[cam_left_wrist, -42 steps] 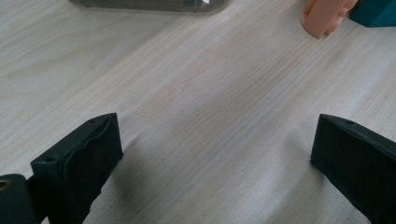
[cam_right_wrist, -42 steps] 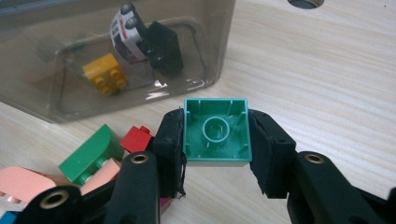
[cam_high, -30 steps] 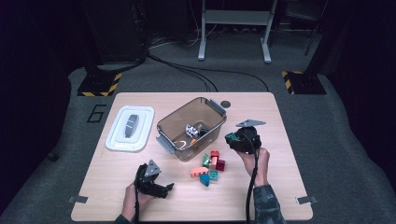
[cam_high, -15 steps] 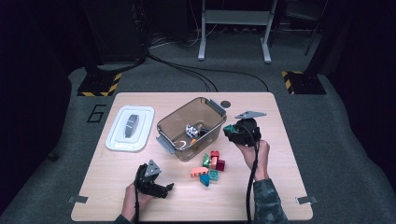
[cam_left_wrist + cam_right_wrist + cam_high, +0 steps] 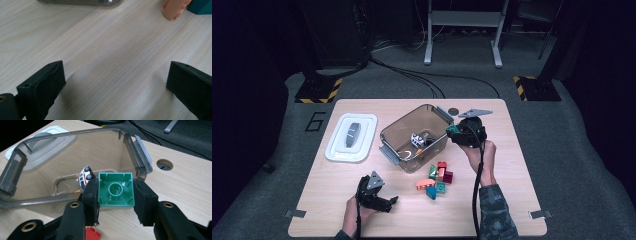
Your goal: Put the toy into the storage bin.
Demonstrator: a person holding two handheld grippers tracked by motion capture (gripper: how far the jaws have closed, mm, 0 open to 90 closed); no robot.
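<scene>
My right gripper [image 5: 115, 195] is shut on a green brick [image 5: 115, 190], hollow underside toward the camera, held just above the near rim of the clear plastic box [image 5: 75, 160]. In the high view the right gripper [image 5: 456, 132] hangs at the box's [image 5: 398, 146] right side with the green brick [image 5: 453, 130] in its jaws. A small white toy car [image 5: 85, 176] lies inside the box. My left gripper [image 5: 388, 202] rests open on the table near the front edge; its jaws stand wide apart over bare wood in the left gripper view [image 5: 113, 82].
A pile of loose bricks [image 5: 437, 178], red, orange, green and blue, lies in front of the box. The white lid [image 5: 352, 137] sits to the left of the box. A round hole [image 5: 454, 111] is in the tabletop behind the box.
My right gripper has risen with the green brick and moved toward the box's rim. The left gripper has stayed where it was.
</scene>
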